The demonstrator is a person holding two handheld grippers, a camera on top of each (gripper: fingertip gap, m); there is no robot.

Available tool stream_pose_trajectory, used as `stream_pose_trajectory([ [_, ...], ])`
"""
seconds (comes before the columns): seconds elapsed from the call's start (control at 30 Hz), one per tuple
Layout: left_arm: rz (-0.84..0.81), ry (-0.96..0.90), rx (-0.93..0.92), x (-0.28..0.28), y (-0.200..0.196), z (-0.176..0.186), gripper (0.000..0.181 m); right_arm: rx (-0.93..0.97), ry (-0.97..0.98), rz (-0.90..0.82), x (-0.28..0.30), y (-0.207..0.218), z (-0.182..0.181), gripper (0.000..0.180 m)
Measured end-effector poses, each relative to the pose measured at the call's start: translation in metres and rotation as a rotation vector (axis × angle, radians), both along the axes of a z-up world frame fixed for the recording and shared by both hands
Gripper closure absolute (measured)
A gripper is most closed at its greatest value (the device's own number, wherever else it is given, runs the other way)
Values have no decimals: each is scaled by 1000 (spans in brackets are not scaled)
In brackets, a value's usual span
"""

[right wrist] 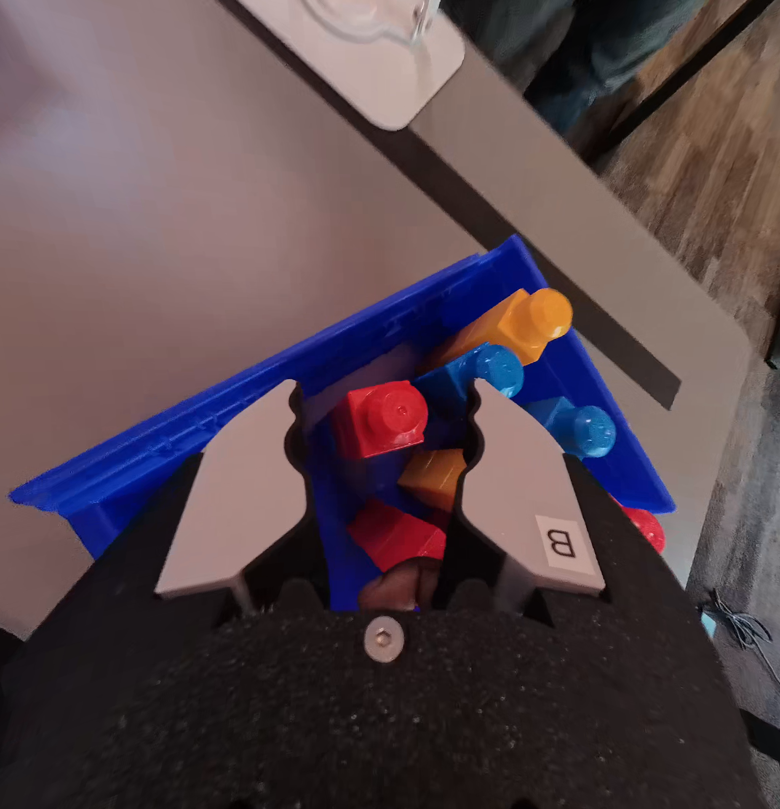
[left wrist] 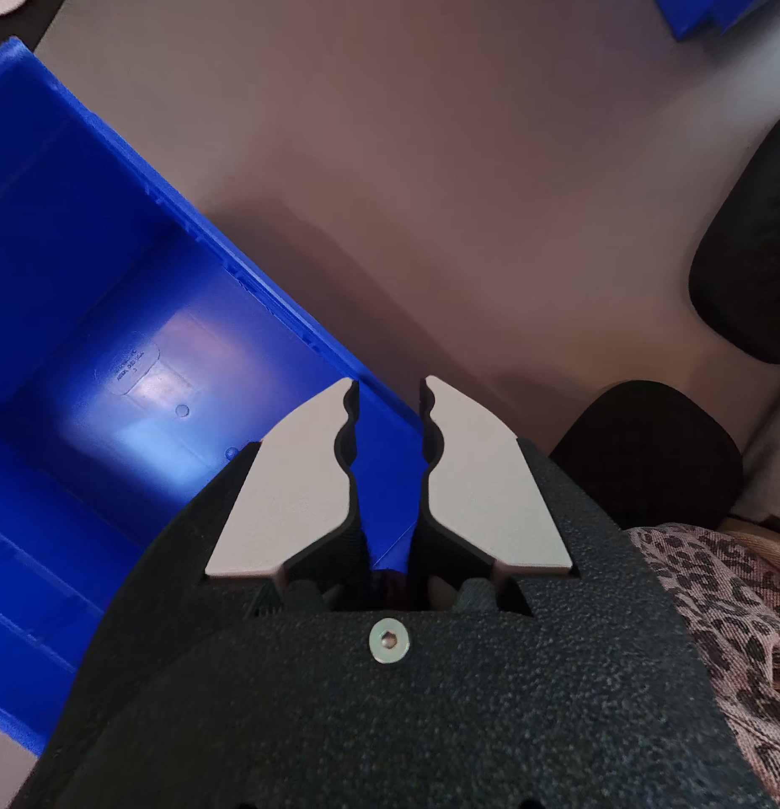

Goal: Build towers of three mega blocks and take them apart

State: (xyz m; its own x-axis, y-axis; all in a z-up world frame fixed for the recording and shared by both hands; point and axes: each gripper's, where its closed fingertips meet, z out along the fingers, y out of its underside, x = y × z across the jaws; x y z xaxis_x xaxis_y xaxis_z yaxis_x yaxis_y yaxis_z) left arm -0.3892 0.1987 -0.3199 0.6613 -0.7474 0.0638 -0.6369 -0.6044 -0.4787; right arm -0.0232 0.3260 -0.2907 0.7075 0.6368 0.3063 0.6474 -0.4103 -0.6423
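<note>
1. Left claw (left wrist: 389,385): fingers a narrow gap apart, nothing between them. It hangs over the near rim of a blue bin (left wrist: 117,306), which sits on the pale surface (left wrist: 423,175). The bin's floor shows bare in this view.
2. Right claw (right wrist: 384,387): spread wide, gripping nothing. It is poised over a second blue bin (right wrist: 248,402) holding the blocks.
3. Blocks in that bin, loose and jumbled: a red block (right wrist: 379,420) lies between the fingertips, apparently untouched, though motion blur makes contact hard to judge. An orange block (right wrist: 510,326) and a blue block (right wrist: 475,376) lie beyond it; another blue block (right wrist: 576,427) rests to the right.
4. Lower in the bin: a second orange block (right wrist: 434,479) and a second red block (right wrist: 392,532), partly hidden by the right finger.
5. No blocks are stacked in either view.
</note>
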Motion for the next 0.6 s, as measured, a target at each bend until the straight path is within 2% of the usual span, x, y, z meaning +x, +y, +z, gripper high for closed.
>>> stream_pose_trajectory([
  [0.13, -4, 4, -43, 0, -3, -7, 156, 168, 77, -106, 22, -19, 42, 100],
  [0.23, -2, 12, -50, 1, -1, -9, 157, 270, 132, -368, 80, -43, 54, 107],
  [0.3, -14, 7, -39, 3, 1, -9, 156, 215, 132, -538, 127, -58, 33, 114],
  [0.37, -21, -5, -30, 8, 4, -9, 155, 16, 150, -599, 152, -76, -10, 110],
  [0.43, -22, -13, -24, 12, 8, -9, 154, -112, 177, -559, 155, -87, -40, 103],
  [0.5, -20, -18, -17, 17, 12, -9, 153, -174, 179, -512, 150, -92, -59, 114],
  [0.57, -10, -27, -14, 21, 15, -9, 153, -189, 230, -437, 134, -88, -61, 124],
  [0.6, -6, -29, -12, 22, 17, -9, 153, -188, 194, -454, 138, -84, -63, 130],
])
